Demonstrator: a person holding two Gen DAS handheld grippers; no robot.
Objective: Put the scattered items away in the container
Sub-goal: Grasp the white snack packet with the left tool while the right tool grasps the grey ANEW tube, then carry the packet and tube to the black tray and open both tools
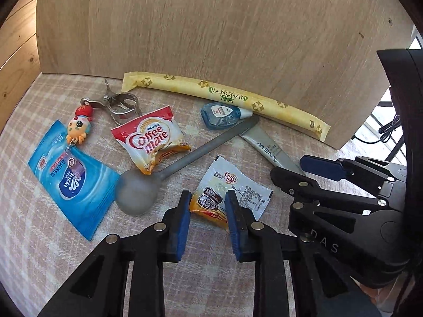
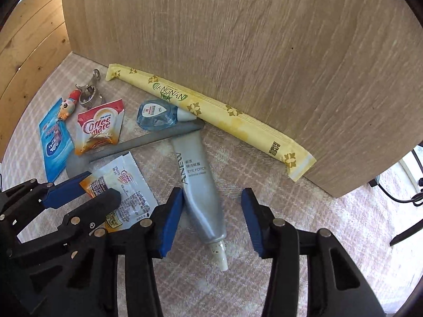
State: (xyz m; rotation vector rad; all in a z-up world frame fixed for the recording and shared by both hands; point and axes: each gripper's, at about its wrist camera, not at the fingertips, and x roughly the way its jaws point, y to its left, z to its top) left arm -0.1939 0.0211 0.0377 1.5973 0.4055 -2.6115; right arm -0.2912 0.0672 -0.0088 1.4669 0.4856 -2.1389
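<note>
Clutter lies at the foot of a wooden board (image 1: 211,26) standing on the checked cloth of the table (image 1: 39,237), and both my grippers are down among it. My left gripper (image 1: 208,206) straddles the near edge of a small Coffee-mate sachet (image 1: 232,185) lying flat in front of the board; its fingers (image 1: 182,219) stand narrow, one either side of the crinkled corner, not yet pressing as far as I can tell. My right gripper (image 2: 211,211) brackets the silver eye-cream tube (image 2: 201,185), which points from the board toward me with its nozzle nearest; one blue pad sits just beside the tube's flank, the other well clear, so the fingers are half wide and hold nothing. A long yellow tea packet (image 1: 224,100) leans along the board's base. Further left of the board's middle sit a correction-tape dispenser (image 1: 222,116), a grey spoon (image 1: 137,192), a larger Coffee-mate bag (image 1: 150,142), a blue wipes packet (image 1: 71,179), a cartoon keychain (image 1: 79,126) and a metal clip (image 1: 119,103). No container shows in either view.
</note>
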